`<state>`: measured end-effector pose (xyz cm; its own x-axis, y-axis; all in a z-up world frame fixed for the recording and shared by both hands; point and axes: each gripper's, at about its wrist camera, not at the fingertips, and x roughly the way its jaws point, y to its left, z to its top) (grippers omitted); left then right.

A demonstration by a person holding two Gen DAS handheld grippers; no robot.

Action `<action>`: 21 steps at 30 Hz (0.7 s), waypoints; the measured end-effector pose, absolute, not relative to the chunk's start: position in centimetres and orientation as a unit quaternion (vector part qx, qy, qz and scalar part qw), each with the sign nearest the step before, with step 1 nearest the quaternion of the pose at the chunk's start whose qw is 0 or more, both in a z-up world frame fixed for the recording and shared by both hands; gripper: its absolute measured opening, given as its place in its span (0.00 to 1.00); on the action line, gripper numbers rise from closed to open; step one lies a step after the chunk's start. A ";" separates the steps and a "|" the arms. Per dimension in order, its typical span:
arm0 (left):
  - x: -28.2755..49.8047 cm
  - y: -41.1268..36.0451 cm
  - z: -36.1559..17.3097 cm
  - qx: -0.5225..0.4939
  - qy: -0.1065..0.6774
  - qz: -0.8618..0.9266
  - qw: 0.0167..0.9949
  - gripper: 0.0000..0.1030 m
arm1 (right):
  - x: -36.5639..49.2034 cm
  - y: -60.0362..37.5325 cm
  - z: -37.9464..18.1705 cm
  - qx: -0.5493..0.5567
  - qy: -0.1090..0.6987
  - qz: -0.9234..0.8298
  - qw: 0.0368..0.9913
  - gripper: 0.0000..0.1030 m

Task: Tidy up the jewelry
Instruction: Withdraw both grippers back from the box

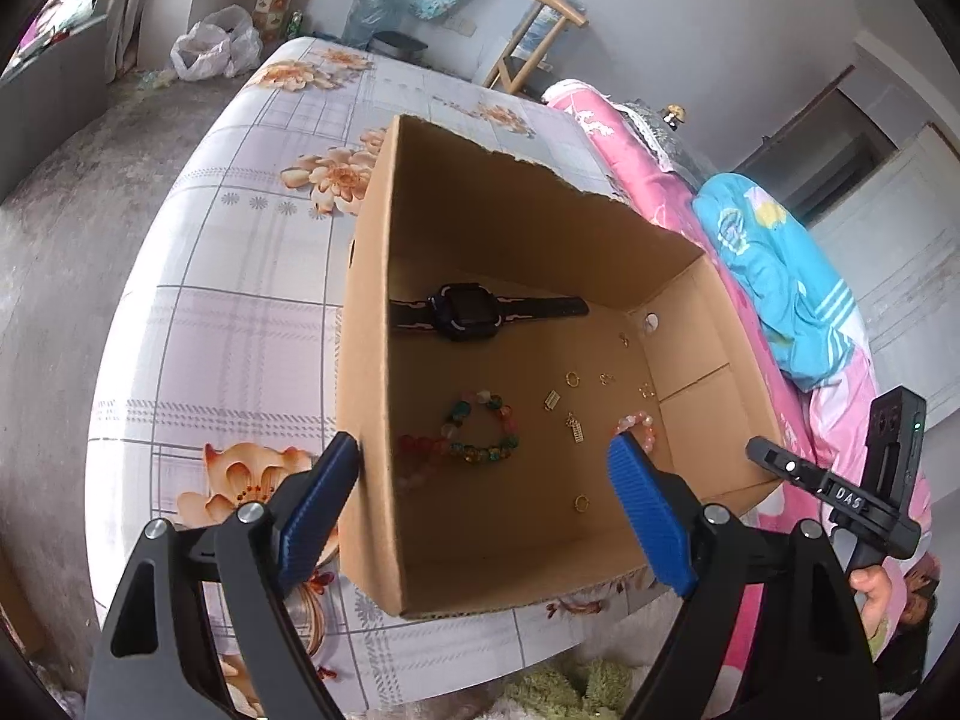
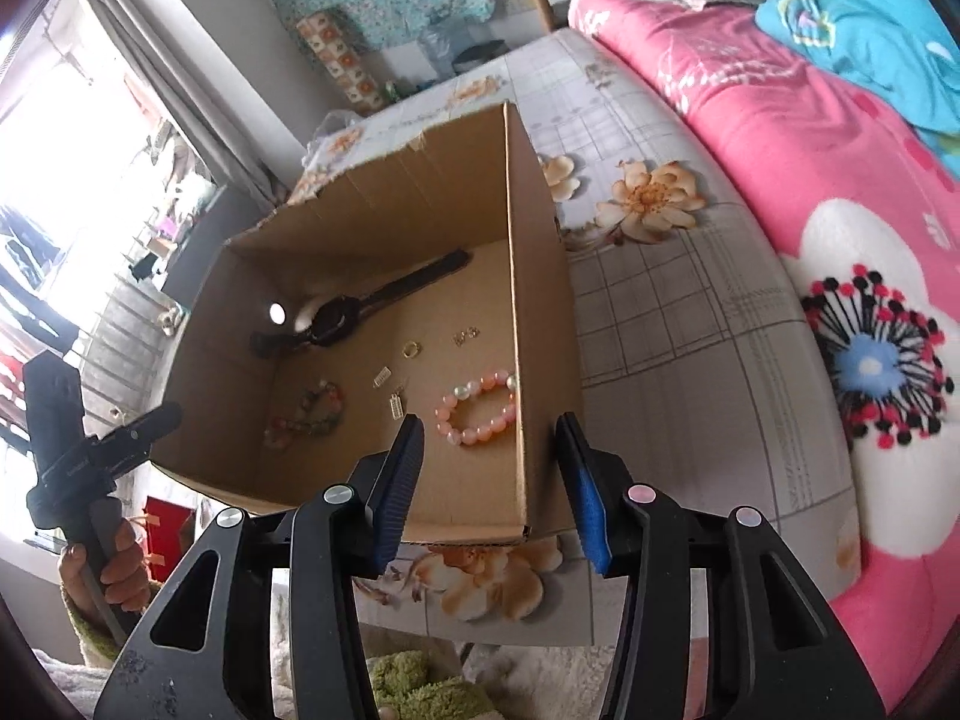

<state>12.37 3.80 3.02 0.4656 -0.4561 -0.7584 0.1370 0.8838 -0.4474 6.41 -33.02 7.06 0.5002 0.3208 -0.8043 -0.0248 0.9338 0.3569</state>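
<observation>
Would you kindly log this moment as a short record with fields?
surface: bed with floral sheet
container: open cardboard box
in box: black watch, multicolour bracelet, pink bracelet, small gold pieces
left gripper: open, straddling the box's left wall
right gripper: open, straddling the box's right wall
held: nothing

The cardboard box is open on top, so a gripper can go in from above. Its tall walls block the way in from the sides. Inside, the watch, two bead bracelets and small gold bits take up floor, with bare cardboard nearest the front wall.
</observation>
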 end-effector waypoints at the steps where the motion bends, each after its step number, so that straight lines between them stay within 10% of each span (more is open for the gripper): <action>1: 11.9 3.8 3.3 -0.156 0.478 -0.166 0.849 0.80 | 6.0 -33.1 7.4 0.152 0.479 0.096 0.859 0.48; 10: 6.0 3.2 7.4 -0.079 0.358 -0.076 0.927 0.93 | -0.4 -30.8 10.7 0.075 0.378 0.043 0.922 0.82; 21: 3.2 0.1 5.5 -0.016 0.360 0.007 0.933 0.95 | -2.1 -26.3 8.1 -0.007 0.394 0.059 0.917 0.92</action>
<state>3.25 0.08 5.48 0.7407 0.0012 -0.6718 -0.0249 0.9994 -0.0256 -2.11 -26.28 8.09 0.6823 0.1026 -0.7238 -0.1134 0.9930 0.0339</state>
